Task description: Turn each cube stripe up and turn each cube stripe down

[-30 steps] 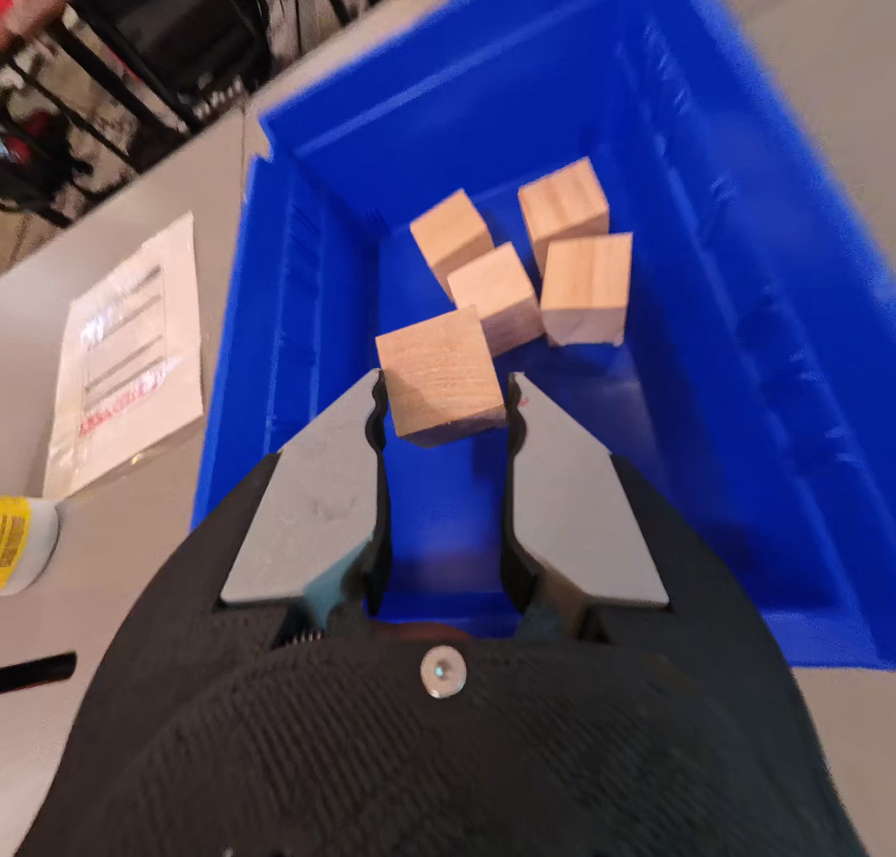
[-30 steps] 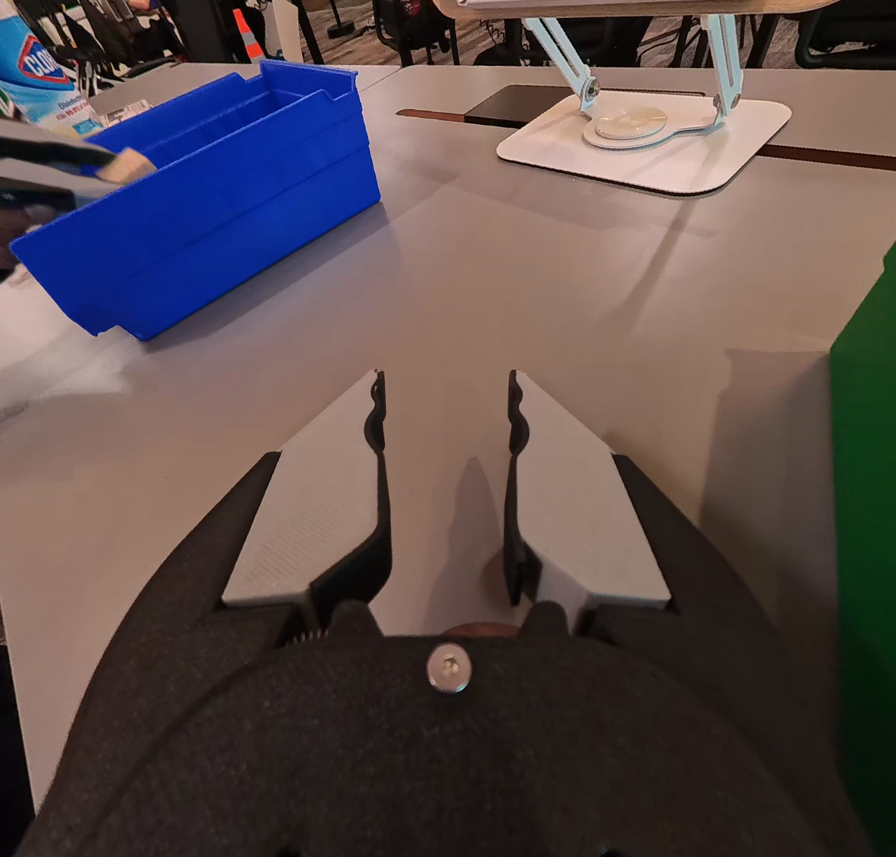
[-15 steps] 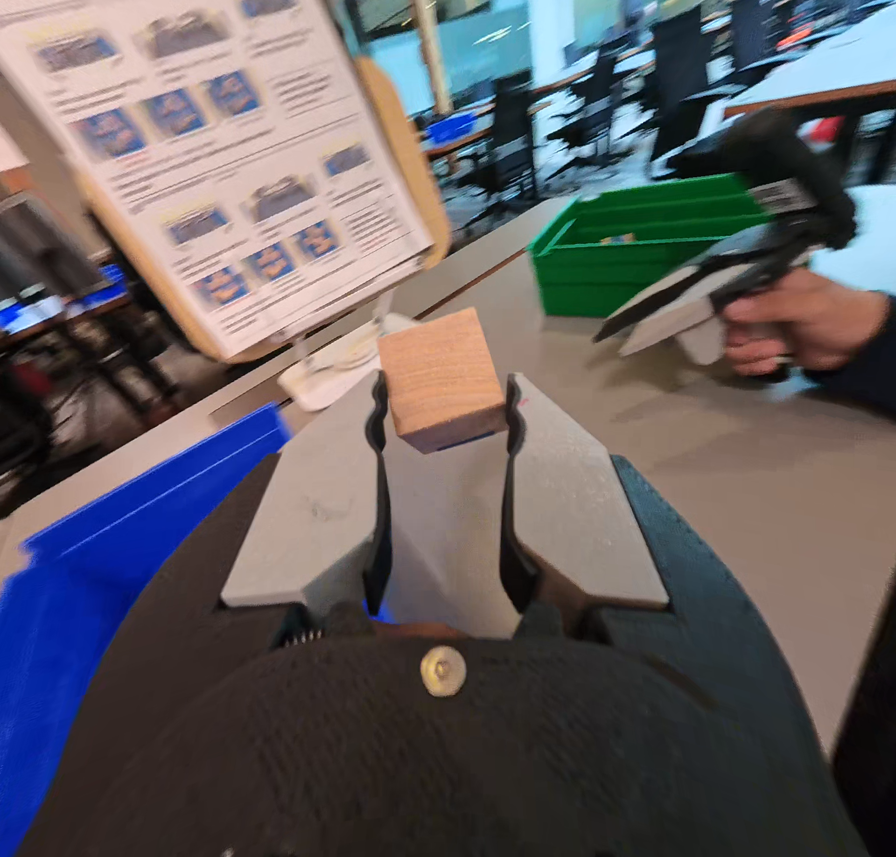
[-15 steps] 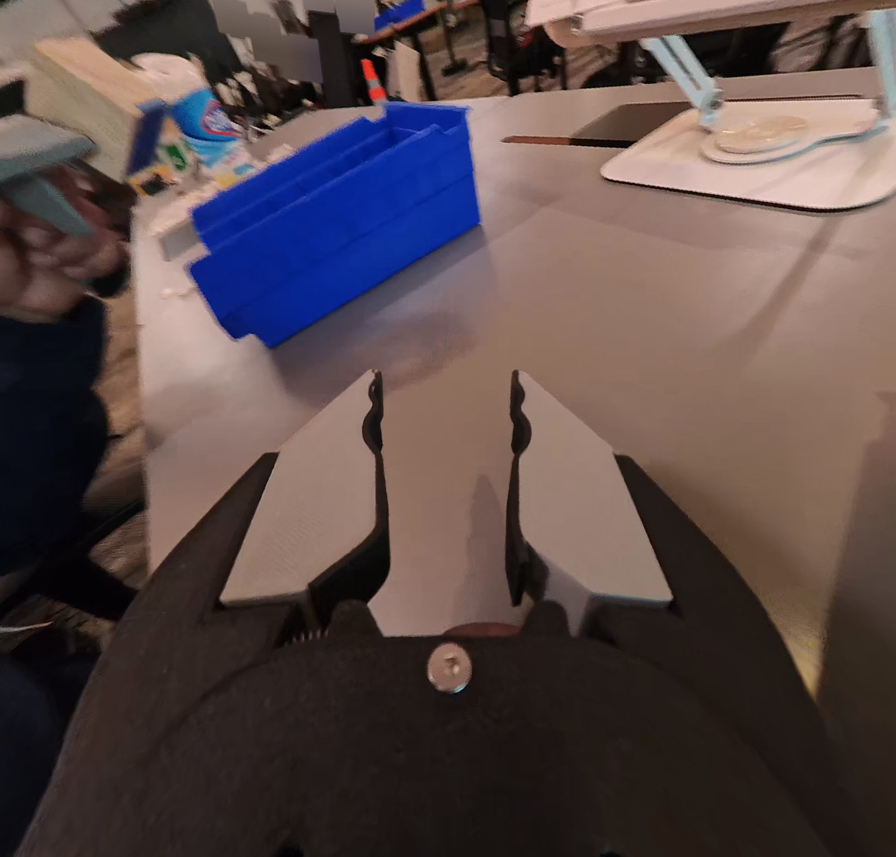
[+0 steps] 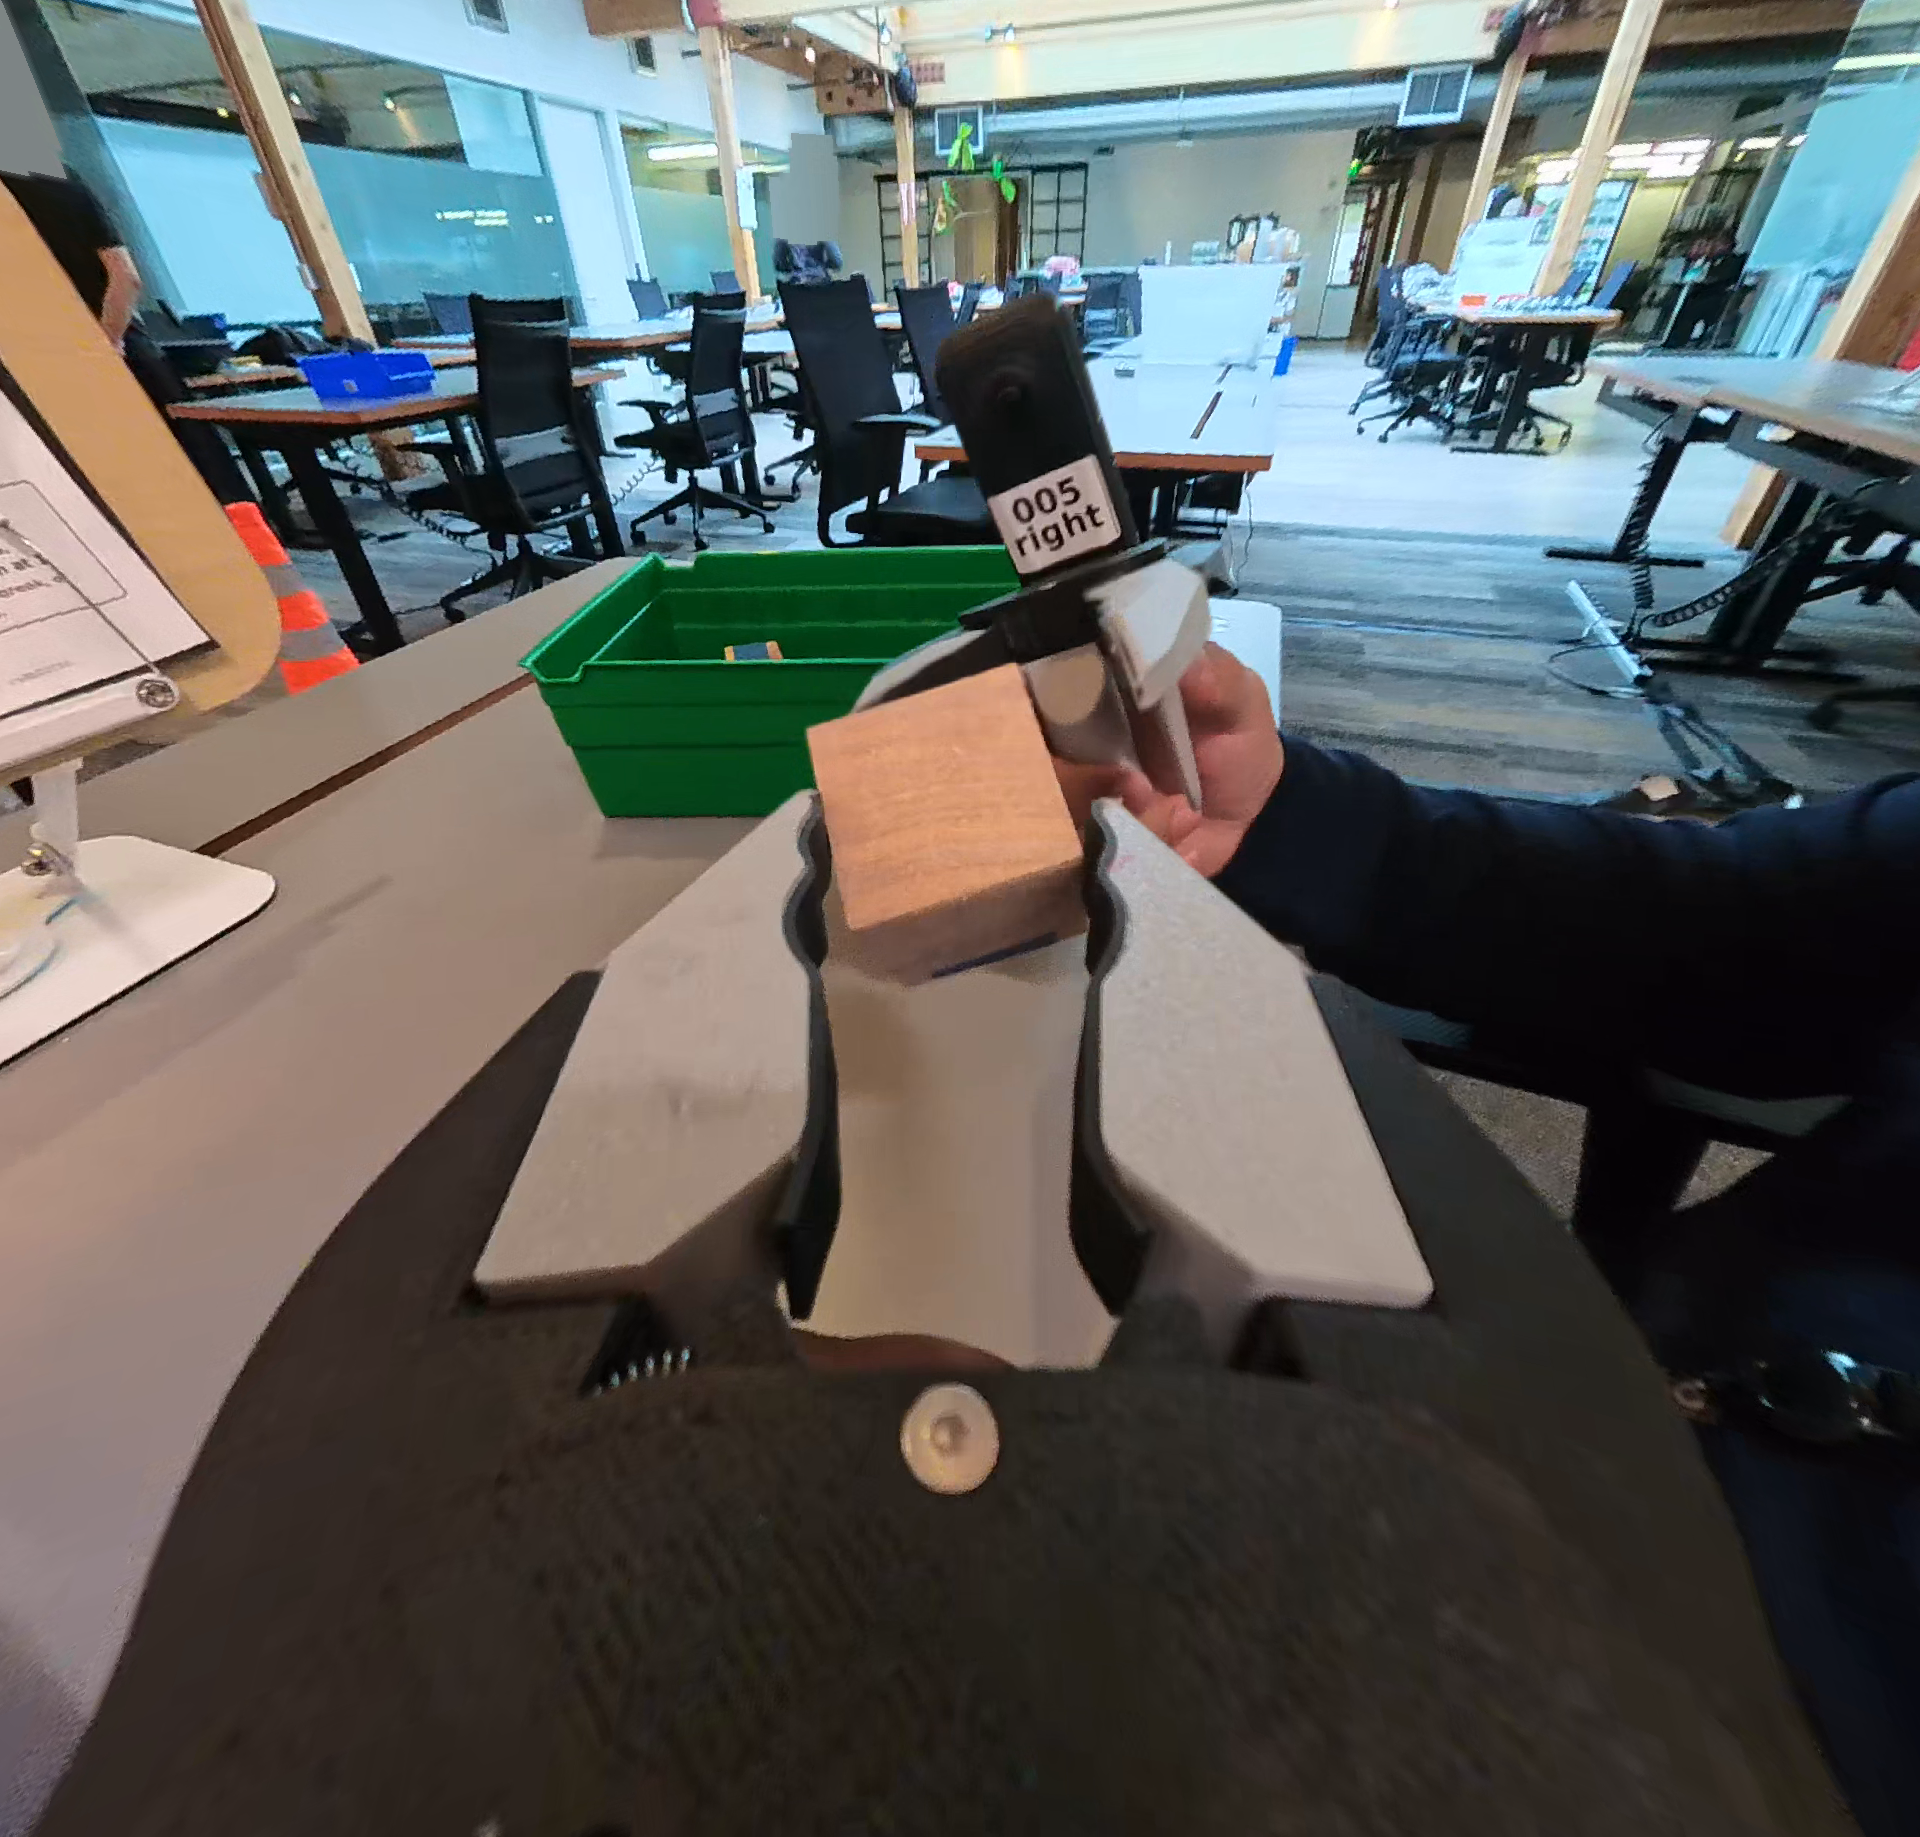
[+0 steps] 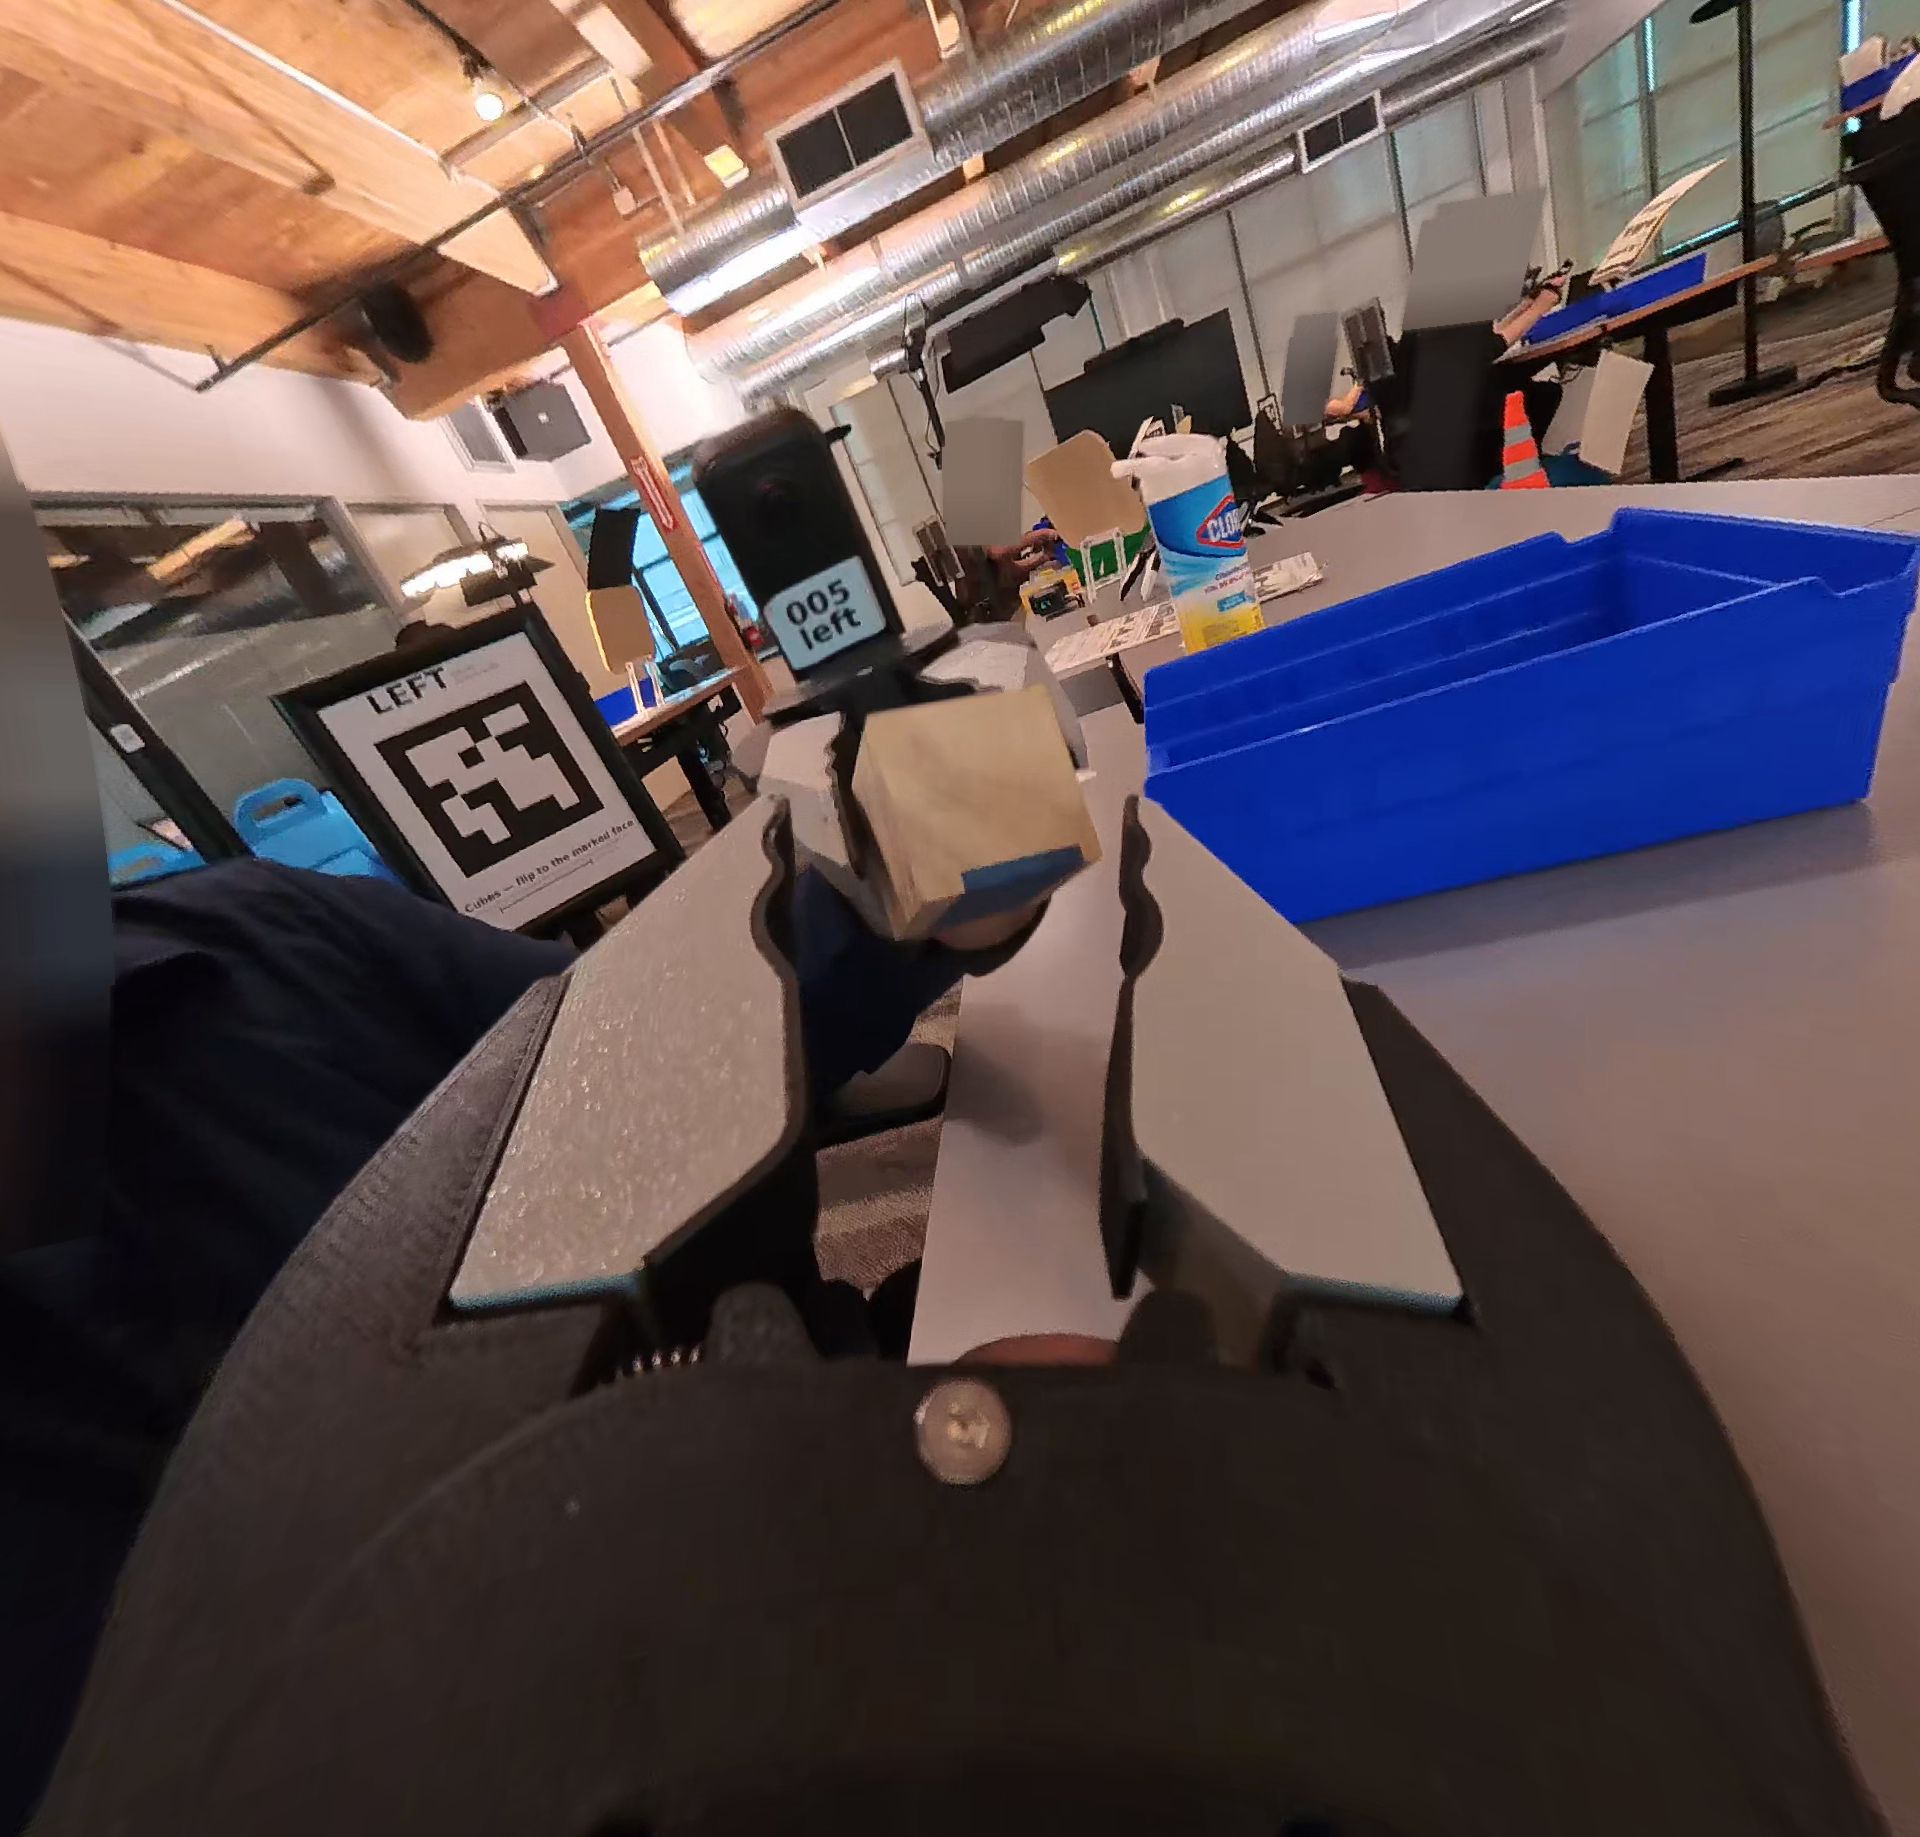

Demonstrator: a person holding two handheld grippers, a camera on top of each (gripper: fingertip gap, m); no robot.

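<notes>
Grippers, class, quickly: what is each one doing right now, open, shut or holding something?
Left gripper: shut on the wooden cube.
Right gripper: open, holding nothing, pointed at the cube.

Open air around raised cube (image 5: 940,811)

Right gripper (image 6: 951,831) in the near foreground, grey fingers (image 6: 665,1060) spread apart with nothing between them. Just beyond the tips, a wooden cube (image 6: 961,811) clamped in the left gripper (image 6: 904,738), raised off the grey table (image 6: 1621,1060), blue stripe on its lower face. Blue bin (image 6: 1538,738) to the right on the table; inside hidden by its wall. White spray bottle (image 6: 1200,551) farther back. Framed marker sign (image 6: 483,769) at far left, dark sleeve (image 6: 281,1008) at near left.
</notes>
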